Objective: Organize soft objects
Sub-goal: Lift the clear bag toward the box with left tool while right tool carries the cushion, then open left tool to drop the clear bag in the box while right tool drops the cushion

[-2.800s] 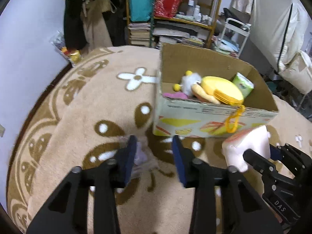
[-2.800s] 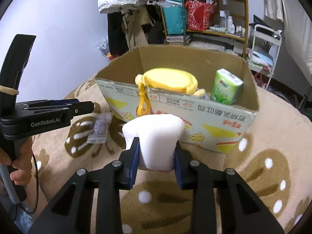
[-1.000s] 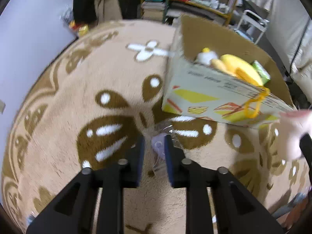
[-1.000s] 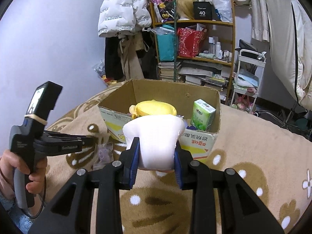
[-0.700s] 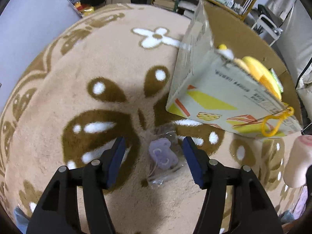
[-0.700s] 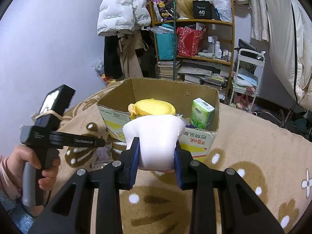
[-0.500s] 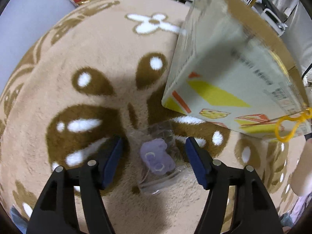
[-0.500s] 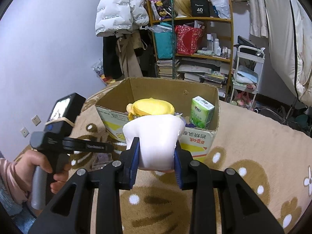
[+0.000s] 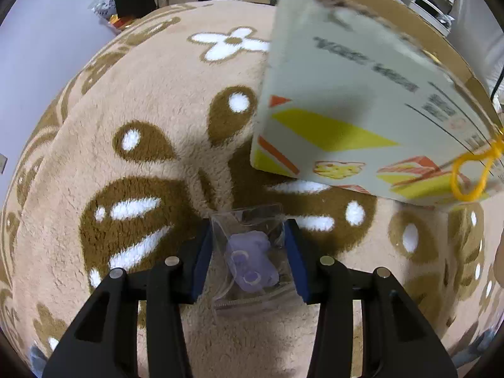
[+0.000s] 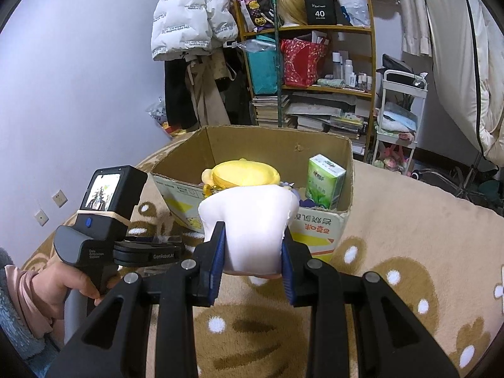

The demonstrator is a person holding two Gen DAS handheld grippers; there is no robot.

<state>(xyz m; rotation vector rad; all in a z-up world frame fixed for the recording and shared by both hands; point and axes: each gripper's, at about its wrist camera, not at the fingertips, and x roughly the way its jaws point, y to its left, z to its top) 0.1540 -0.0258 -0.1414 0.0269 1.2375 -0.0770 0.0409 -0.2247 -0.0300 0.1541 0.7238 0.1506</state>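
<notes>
- The purple toy (image 9: 250,263), sealed in a clear bag (image 9: 249,220), lies flat on the rug (image 9: 151,100) just in front of the near left corner of the box (image 9: 346,104).
- The left tool (image 9: 249,245) is set down over the bag, with one blue pad on each side of it. The jaws stand at a medium gap. The pads look close to the bag's edges, but it cannot be told whether they press it, and the bag shows no lift off the rug.
- The white plush (image 10: 249,220) is clamped between the pads of the right tool (image 10: 252,255). It is held in the air in front of the box's near wall, slightly below the rim.
- Inside the box, a yellow plush (image 10: 242,171) sits left of centre and a green tissue pack (image 10: 326,181) stands upright at the right end. A yellow loop (image 9: 472,173) hangs over the box's near wall.
- Step in hand, as judged: pick-up of the bagged toy with the left tool, while the right tool waits with its load.
- Next move for the left tool: close the jaws until the pads grip the toy through the bag, then lift straight up and carry it over the box's rim.
- Caution: the bag is slick and loose. A grip on film alone is likely to slip, so the pads should bear on the toy's body.
- Next move for the right tool: raise the white plush above the rim, move it over free space inside the box, then open the jaws.
</notes>
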